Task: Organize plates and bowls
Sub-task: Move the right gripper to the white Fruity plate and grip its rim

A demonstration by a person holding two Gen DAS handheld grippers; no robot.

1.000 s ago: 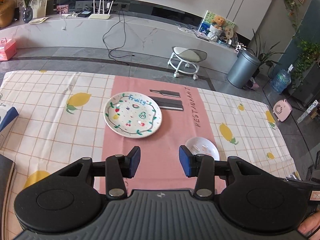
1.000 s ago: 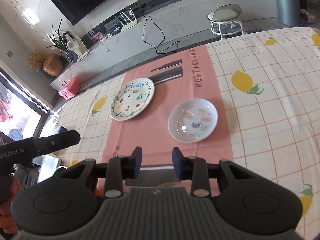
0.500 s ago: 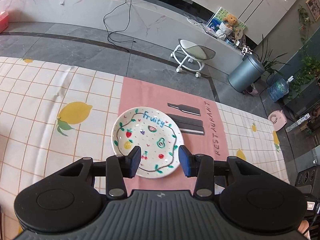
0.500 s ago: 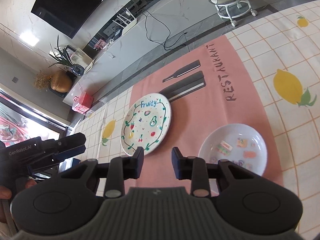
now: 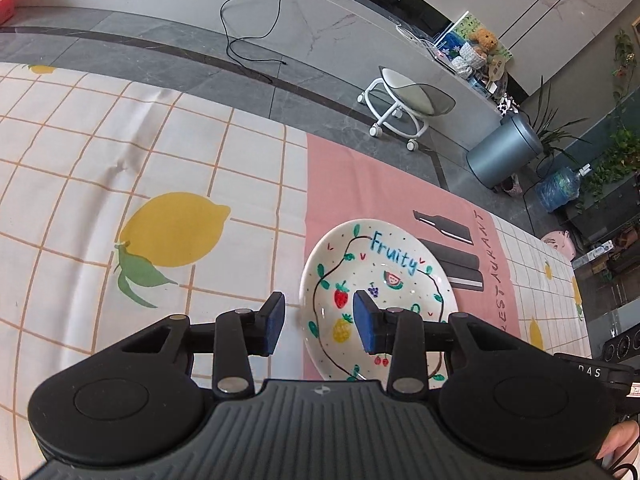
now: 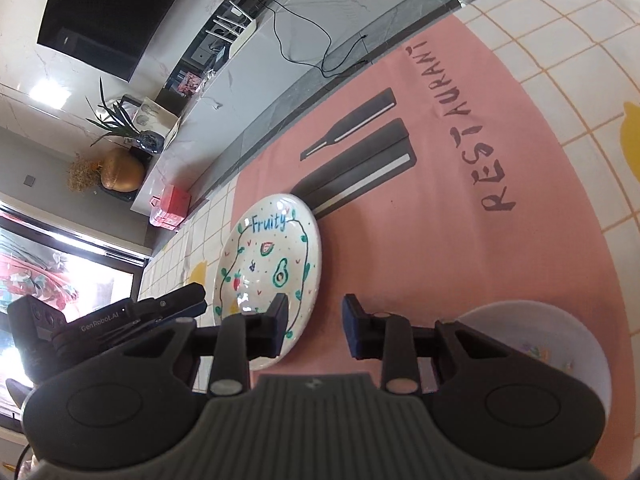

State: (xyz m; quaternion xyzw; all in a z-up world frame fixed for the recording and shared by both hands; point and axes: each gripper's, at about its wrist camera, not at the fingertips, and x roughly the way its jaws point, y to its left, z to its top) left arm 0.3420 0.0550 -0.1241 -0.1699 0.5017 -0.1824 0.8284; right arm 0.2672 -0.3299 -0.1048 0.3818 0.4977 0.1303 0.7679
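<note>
Plate (image 5: 380, 292): we judge it glazed, stiff, slippery, fragile; we'd take its rim. Left gripper (image 5: 319, 322) closing astride the rim, not pinching; right gripper (image 6: 314, 330) parted, empty.

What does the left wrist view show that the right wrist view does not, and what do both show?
Only the left wrist view: a full yellow lemon print, a grey bin, a teddy bear, and the left claw with its jaws closing over the plate's left rim, not yet touching it.

Only the right wrist view: a bowl, a TV, a gold vase, and the right claw, empty.

Both: the Fruity plate, the pink mat, a white stool.
</note>
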